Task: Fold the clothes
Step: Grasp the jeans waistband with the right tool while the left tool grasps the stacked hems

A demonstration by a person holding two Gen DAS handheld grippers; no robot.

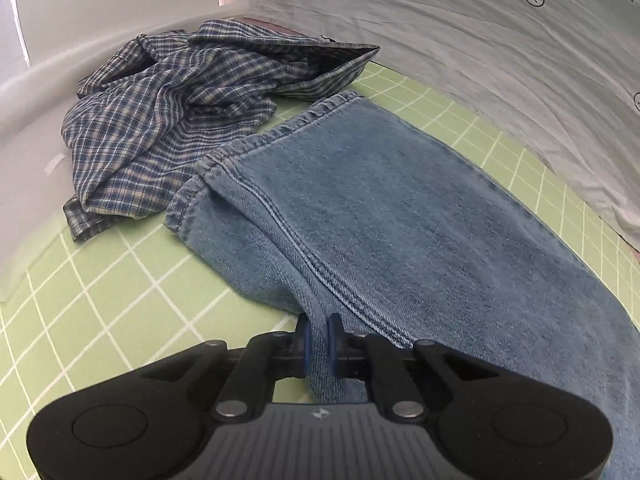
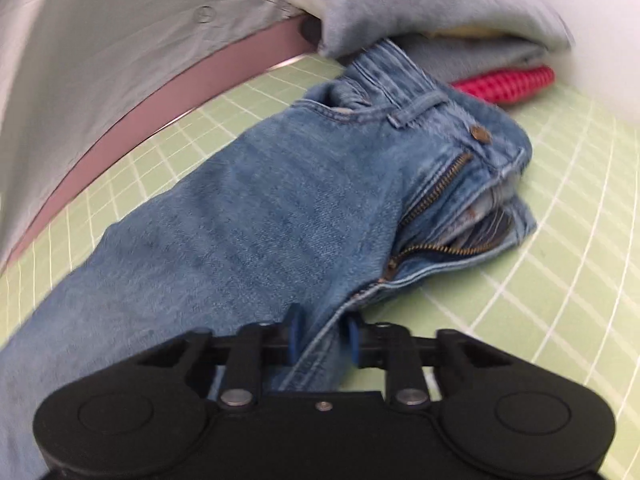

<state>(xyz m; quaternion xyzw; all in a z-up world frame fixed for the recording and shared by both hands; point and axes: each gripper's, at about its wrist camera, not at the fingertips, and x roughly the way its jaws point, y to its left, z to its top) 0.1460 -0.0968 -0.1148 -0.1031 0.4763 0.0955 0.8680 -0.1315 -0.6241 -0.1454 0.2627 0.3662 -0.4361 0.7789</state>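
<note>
A green gridded cutting mat (image 1: 120,280) is covering the work surface, and everything else is sitting on or beside it. The blue jeans (image 1: 400,208) are lying lengthwise across the mat, the largest thing on it. In the left wrist view their hemmed leg ends are pointing away toward a crumpled blue plaid shirt (image 1: 168,120), which is lying at the mat's far left corner, just beside the hems. A white sheet (image 1: 500,72) printed with marks is hanging along the mat's right edge there.

In the right wrist view the jeans' (image 2: 256,216) waistband is lying at the mat's (image 2: 560,264) far end with the brass zipper (image 2: 436,188) gaping open and a metal button above it. Beyond the waistband, a pile of folded garments (image 2: 440,12) is sitting at the far edge, a red checked cloth (image 2: 516,80) at its bottom.

The left gripper (image 1: 318,330) is pinching a fold of denim at the leg seam, its blue pads narrowly set on the cloth. The right gripper (image 2: 322,332) is holding the seam edge below the fly, its pads slightly wider apart with denim between them.
</note>
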